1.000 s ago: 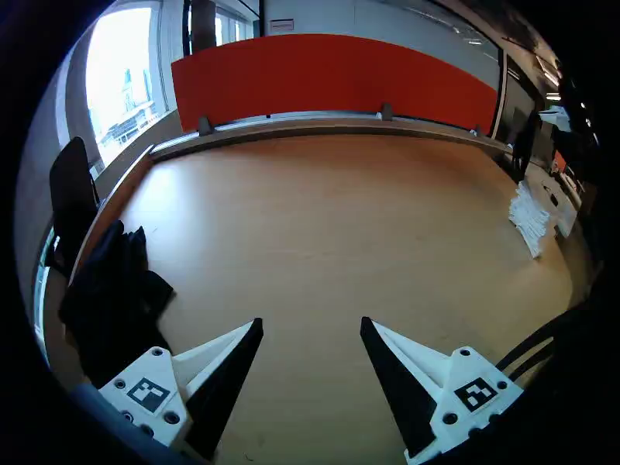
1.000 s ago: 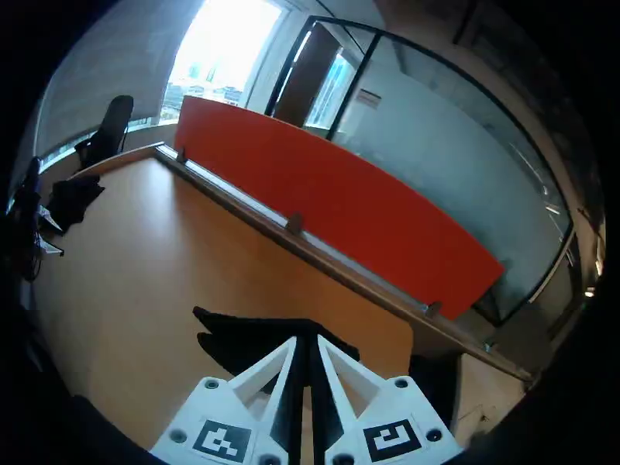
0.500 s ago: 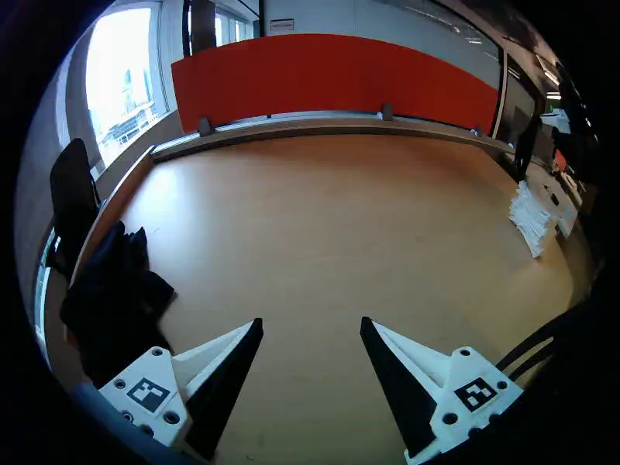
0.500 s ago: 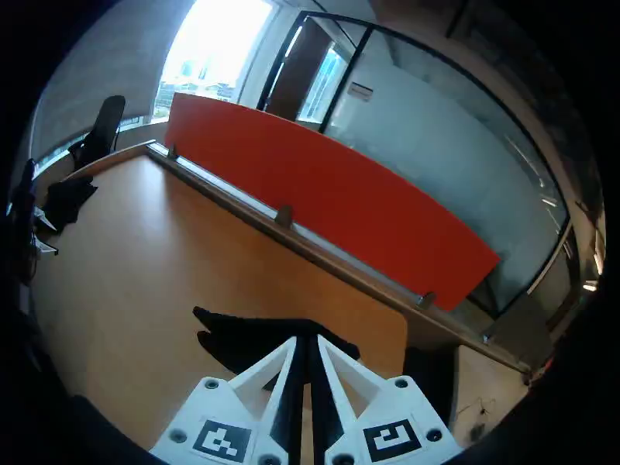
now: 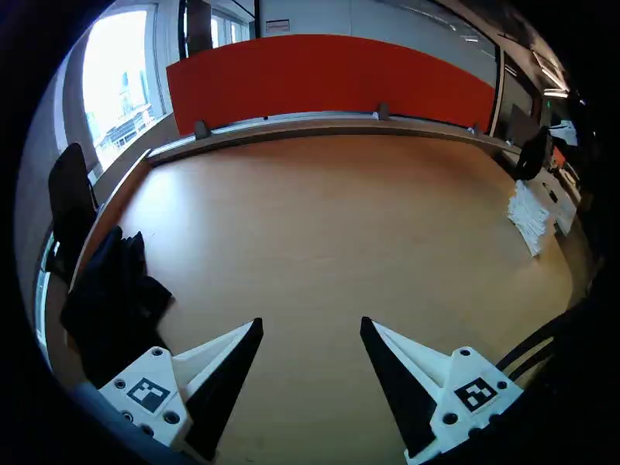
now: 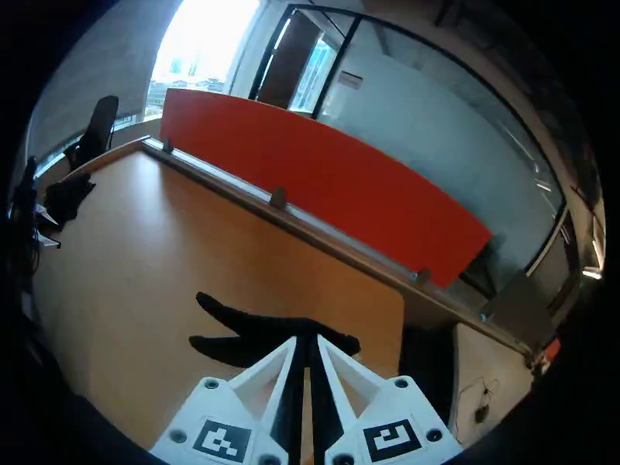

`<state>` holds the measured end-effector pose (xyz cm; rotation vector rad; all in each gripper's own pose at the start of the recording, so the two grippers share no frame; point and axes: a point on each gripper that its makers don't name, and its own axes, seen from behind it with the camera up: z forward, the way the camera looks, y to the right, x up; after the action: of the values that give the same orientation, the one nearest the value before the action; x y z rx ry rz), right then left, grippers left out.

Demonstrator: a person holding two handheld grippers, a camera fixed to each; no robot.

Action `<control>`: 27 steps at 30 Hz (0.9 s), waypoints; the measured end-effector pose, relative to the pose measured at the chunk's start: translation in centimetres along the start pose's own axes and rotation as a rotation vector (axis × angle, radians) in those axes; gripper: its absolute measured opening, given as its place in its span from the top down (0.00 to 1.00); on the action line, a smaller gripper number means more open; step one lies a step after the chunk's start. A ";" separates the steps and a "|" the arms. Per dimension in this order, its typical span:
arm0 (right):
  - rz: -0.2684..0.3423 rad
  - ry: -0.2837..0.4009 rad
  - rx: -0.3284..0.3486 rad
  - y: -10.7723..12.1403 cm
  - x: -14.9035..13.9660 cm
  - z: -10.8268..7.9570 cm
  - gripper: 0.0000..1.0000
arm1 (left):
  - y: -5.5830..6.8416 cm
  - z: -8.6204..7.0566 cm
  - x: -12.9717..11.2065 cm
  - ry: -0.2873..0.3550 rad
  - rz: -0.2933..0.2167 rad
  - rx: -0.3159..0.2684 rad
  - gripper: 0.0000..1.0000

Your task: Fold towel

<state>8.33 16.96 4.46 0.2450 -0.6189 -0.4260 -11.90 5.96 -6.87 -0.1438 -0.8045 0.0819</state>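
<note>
Black towel, bunched and creased, juts from the tips of the right hand-held gripper, whose fingers are drawn in to a thin slit and pinch the fabric above the far right end of a wooden desk. The left hand-held gripper hovers with its fingers spread wide and nothing between them, facing bare wood and an orange partition along the back edge. A dark heap of cloth lies at the desk's left edge beside a chair; a white stack sits at the right edge.

The work appears to be at its start: the towel is picked up, not yet laid out or folded. The next move probably calls for bringing it to the open middle of the desk, where the left hand-held gripper can take a second corner and spread it flat.
</note>
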 end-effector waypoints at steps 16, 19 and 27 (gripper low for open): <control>0.070 -0.107 -0.042 0.2 -7.8 -3.0 0.96 | 0.5 -0.2 0.1 0.002 0.012 -0.006 0.07; 0.080 -0.129 -0.043 0.0 -9.1 -3.4 0.96 | 0.5 -0.3 0.0 0.001 0.010 -0.007 0.07; 0.097 -0.193 -0.048 -0.8 -12.7 -3.8 0.96 | 0.4 -0.6 -0.2 -0.001 0.014 -0.006 0.07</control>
<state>1.11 22.42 -5.26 0.1284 -0.8053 -0.3727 -11.62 6.24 -7.47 -0.1552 -0.8043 0.0929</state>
